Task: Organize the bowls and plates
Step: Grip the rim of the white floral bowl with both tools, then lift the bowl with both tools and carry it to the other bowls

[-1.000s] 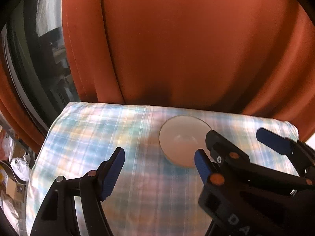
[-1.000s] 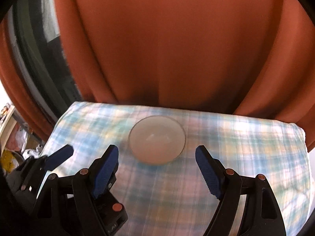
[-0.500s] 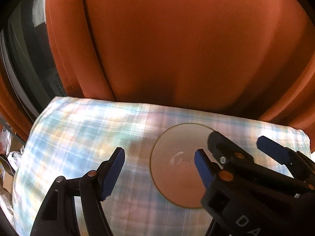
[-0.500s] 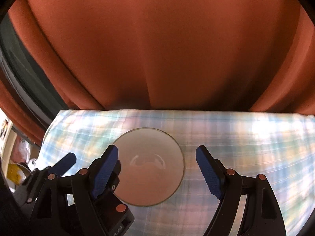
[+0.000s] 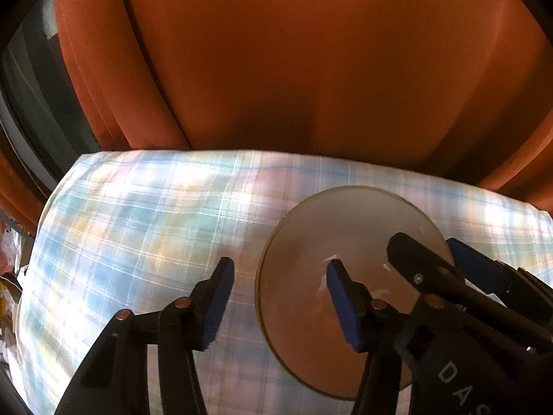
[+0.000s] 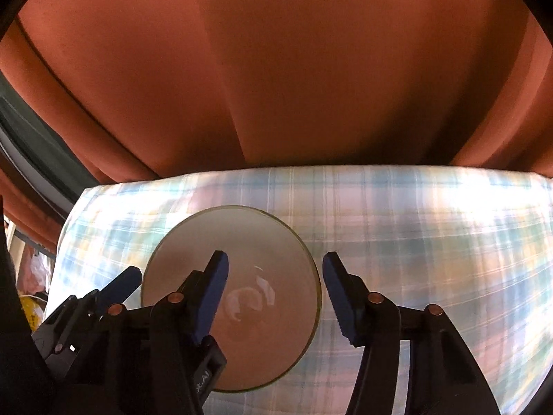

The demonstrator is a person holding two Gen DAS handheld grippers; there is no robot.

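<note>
A pale bowl with a thin gold rim sits on a plaid cloth. It also shows in the right wrist view. My left gripper is open and straddles the bowl's left rim, one blue pad over the cloth, the other over the bowl's inside. My right gripper is open and straddles the bowl's right rim. It also shows in the left wrist view. Neither holds anything. No plates are in view.
An orange curtain hangs close behind the cloth-covered surface. A dark window frame runs down the left. Bags and clutter lie below the cloth's left edge. The cloth stretches to the right of the bowl.
Both grippers have moved forward and down onto the bowl, which now looks much larger. The pads now stand on either side of its rims. The jaws stayed open.
</note>
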